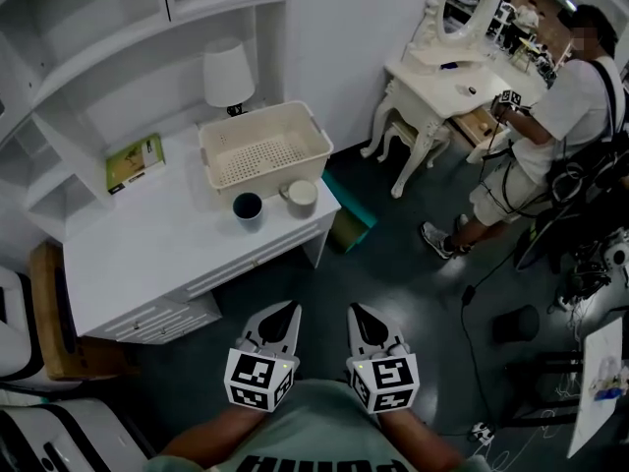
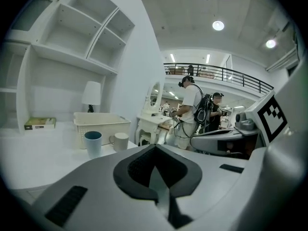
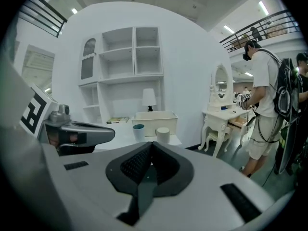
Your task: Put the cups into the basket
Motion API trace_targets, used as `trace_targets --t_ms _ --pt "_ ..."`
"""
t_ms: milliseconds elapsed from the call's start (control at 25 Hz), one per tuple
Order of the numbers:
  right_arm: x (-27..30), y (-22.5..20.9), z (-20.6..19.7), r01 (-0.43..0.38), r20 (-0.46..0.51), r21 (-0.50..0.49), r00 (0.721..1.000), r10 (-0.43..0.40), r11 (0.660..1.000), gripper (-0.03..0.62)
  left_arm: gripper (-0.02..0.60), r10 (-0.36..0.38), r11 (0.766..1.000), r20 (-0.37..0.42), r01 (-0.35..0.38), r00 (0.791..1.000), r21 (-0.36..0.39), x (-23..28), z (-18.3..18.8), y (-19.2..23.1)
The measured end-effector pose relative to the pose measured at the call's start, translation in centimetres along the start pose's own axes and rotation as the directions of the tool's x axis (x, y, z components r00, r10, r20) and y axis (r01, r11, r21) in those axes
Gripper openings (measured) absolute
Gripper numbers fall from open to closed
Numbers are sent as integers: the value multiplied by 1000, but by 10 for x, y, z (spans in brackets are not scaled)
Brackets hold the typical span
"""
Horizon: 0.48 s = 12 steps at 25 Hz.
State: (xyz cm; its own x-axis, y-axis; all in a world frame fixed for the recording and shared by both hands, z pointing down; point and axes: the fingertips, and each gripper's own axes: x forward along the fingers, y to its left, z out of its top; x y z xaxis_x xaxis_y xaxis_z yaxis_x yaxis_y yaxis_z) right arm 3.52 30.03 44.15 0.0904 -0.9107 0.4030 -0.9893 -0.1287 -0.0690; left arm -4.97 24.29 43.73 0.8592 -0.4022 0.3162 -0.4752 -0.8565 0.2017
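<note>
A dark blue cup [image 1: 248,207] and a cream mug [image 1: 302,195] stand side by side near the front right corner of the white desk [image 1: 147,254]. Just behind them sits an empty cream basket [image 1: 263,146]. Both grippers hang low in front of the desk, well short of the cups. My left gripper [image 1: 290,310] and right gripper [image 1: 355,312] are side by side, each shut with nothing held. In the left gripper view the blue cup [image 2: 93,143], mug [image 2: 120,141] and basket [image 2: 101,123] lie far ahead. The right gripper view also shows the cup [image 3: 138,131], mug [image 3: 162,134] and basket [image 3: 155,121].
A lamp [image 1: 228,75] and a green book [image 1: 135,162] sit on the desk beside the basket. A teal box [image 1: 351,226] lies on the floor by the desk's right end. A person [image 1: 550,116] stands at a white dressing table [image 1: 442,77] with a stool [image 1: 403,136].
</note>
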Motion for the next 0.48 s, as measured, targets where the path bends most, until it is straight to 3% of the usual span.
trace_targets --t_ms 480 --pt "31 17 24 54 25 -1 998 -54 999 13 6 -56 998 17 55 998 28 7 23 37"
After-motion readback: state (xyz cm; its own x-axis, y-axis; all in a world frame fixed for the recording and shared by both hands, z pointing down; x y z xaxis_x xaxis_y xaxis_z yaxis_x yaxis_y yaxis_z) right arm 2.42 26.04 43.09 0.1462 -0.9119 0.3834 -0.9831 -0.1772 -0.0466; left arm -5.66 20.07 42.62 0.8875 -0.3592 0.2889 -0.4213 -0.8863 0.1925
